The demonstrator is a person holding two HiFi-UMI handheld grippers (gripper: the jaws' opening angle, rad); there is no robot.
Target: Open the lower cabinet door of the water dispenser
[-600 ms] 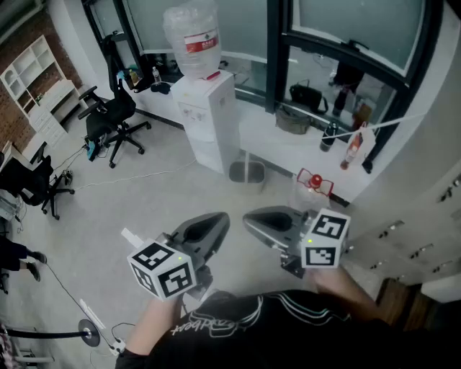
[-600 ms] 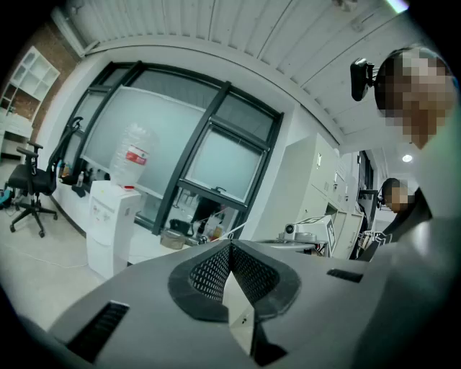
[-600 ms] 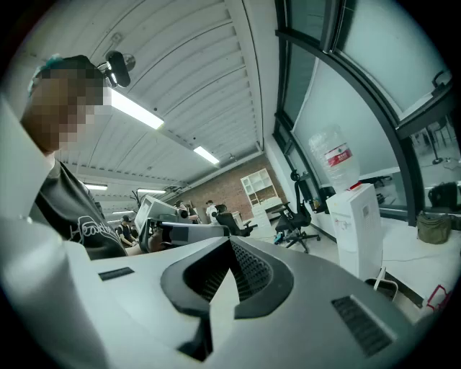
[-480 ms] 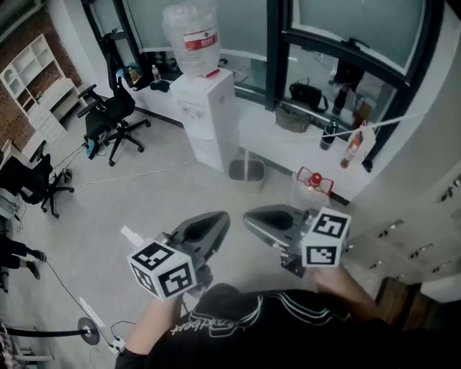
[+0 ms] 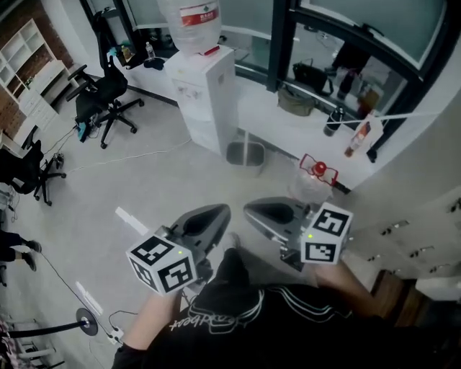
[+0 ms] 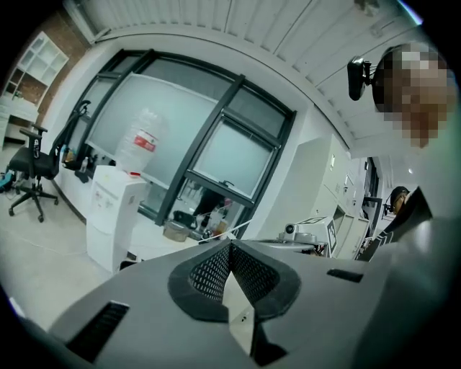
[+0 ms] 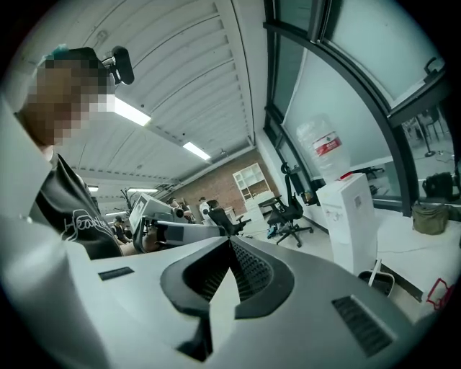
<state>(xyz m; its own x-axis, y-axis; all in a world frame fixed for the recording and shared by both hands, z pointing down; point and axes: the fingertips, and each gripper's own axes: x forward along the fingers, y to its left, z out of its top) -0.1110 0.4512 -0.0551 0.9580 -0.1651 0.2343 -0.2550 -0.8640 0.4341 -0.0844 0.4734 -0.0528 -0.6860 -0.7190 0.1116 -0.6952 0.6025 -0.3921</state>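
Pale office floor spreads under two hand-held tools, with glass walls behind and a brick wall at the far left. Left gripper (image 5: 218, 211) and right gripper (image 5: 250, 210) sit side by side just ahead of the person's dark top (image 5: 238, 317), each with its jaws pressed together on nothing. The left gripper view and the right gripper view both show the ribbed pads meeting at the tip.

Beyond the tools lies bare floor, then a bin (image 5: 245, 153). Just beside it stands the dispenser (image 5: 209, 86), a white box against the glass with a bottle (image 5: 189, 18) upended on top. Its lower door (image 5: 205, 137) looks closed and is well apart from both tools. Chairs (image 5: 101, 101) stand off to the left.

The step in hand reads as the approach — neither tool is touching anything. The next move would call for closing that gap and bringing one tool down to the door. Its jaws would then have to part and find an edge or handle to pull — no handle can be made out from here.

Writing in view is sparse. The bottle carries a red label (image 5: 197, 14) whose white print is too small to read. Each cube (image 5: 164, 263) bears black-and-white square markers, and white script runs across the dark top, not fully legible
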